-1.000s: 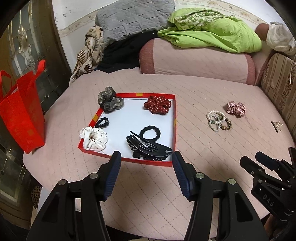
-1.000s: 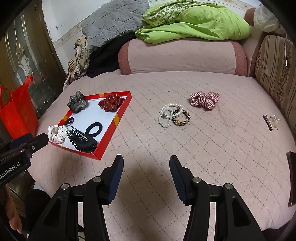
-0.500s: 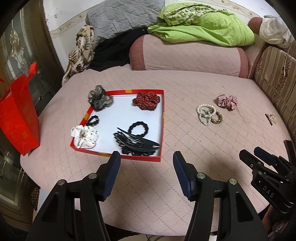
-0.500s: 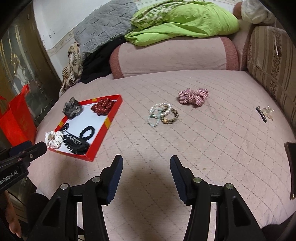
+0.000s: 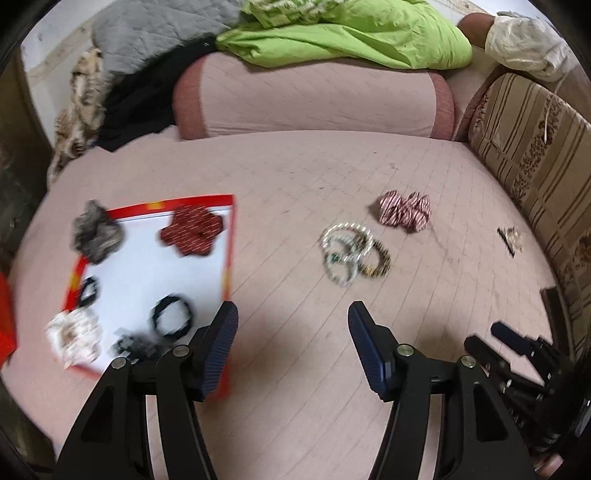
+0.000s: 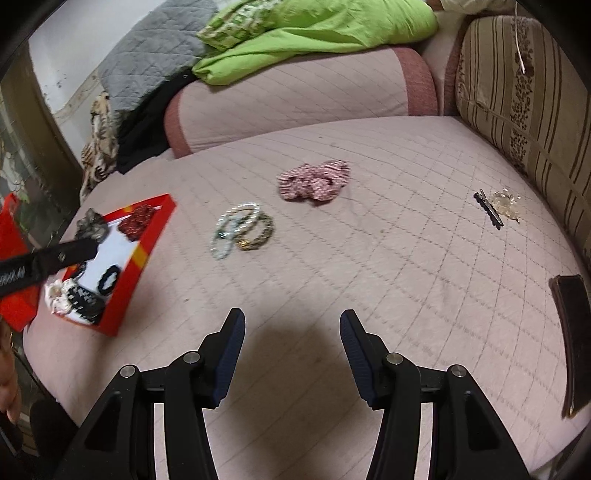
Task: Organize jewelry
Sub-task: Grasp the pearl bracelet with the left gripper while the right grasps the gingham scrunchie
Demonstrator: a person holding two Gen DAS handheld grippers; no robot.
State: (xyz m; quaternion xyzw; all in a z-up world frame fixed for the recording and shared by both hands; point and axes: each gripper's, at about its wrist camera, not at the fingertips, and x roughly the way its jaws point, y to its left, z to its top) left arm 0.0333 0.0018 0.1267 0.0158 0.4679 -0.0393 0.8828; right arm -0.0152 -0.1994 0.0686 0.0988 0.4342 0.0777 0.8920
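Observation:
A red-rimmed tray (image 5: 228, 236) (image 6: 147, 251) with a white floor holds several scrunchies and a black hair clip. A pile of bead bracelets (image 5: 351, 254) (image 6: 242, 230) lies on the pink quilted surface right of the tray. A pink striped scrunchie (image 5: 404, 210) (image 6: 314, 181) lies beyond it. A clear hair clip with a black pin (image 5: 509, 240) (image 6: 498, 205) lies far right. My left gripper (image 5: 291, 325) is open and empty, hovering near the tray's right edge. My right gripper (image 6: 291, 332) is open and empty, short of the bracelets.
A pink bolster (image 5: 314, 99) with green (image 5: 351, 33) and grey bedding lines the back. A striped cushion (image 6: 517, 92) stands at the right. A dark flat object (image 6: 572, 332) lies at the right edge. A red bag (image 6: 14, 229) hangs at the left.
Both grippers have swung to the right and forward. The tray has slid left in both views and the bracelets and pink scrunchie now sit nearer the centre. Both stay open.

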